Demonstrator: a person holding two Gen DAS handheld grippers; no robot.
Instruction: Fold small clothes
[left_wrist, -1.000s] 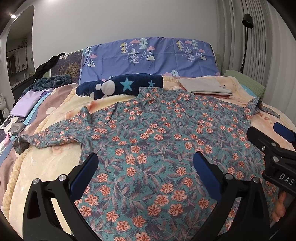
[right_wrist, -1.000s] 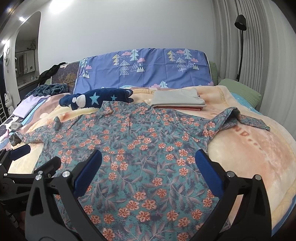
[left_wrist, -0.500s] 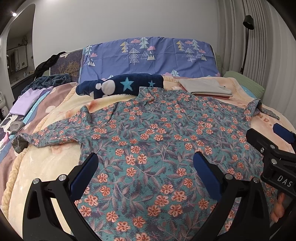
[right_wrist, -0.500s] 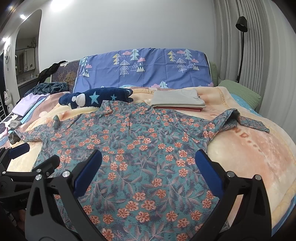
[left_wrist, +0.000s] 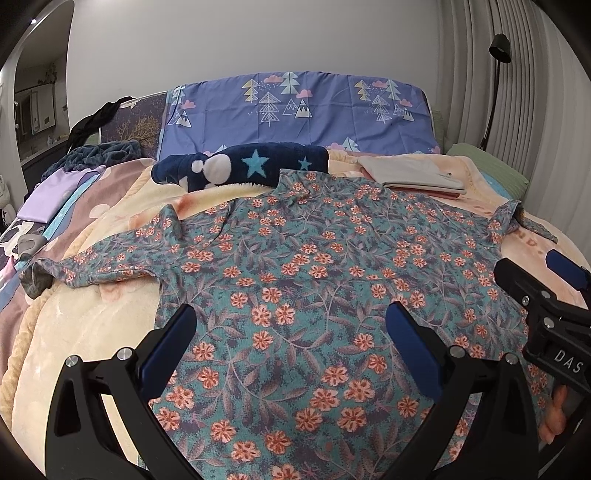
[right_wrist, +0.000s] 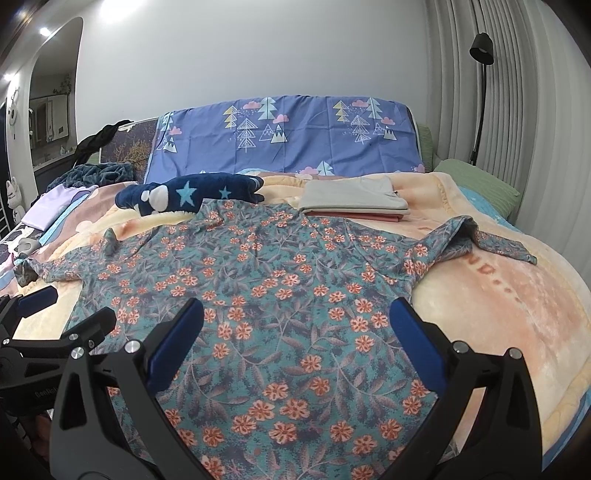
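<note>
A teal floral shirt (left_wrist: 314, 266) (right_wrist: 266, 288) lies spread flat on the bed, sleeves out to both sides. Its left sleeve (left_wrist: 92, 267) ends crumpled near the bed's left edge; the right sleeve (right_wrist: 476, 236) is bent back on itself. My left gripper (left_wrist: 290, 332) hovers open over the shirt's lower left body, nothing between its blue pads. My right gripper (right_wrist: 295, 328) hovers open over the lower right body, also holding nothing. Each gripper shows at the edge of the other's view: the right gripper (left_wrist: 543, 288) and the left gripper (right_wrist: 62, 314).
A peach blanket (right_wrist: 517, 295) covers the bed. A navy star plush (left_wrist: 240, 166) lies past the collar. A folded grey and pink stack (right_wrist: 354, 199) sits at the back right. Blue tree-print pillow (left_wrist: 295, 107) against the wall; floor lamp (right_wrist: 480, 96) at right; lilac cloth (left_wrist: 55, 192) at left.
Both grippers have stayed open and drifted only slightly over the shirt's lower half. The shirt has not moved.
</note>
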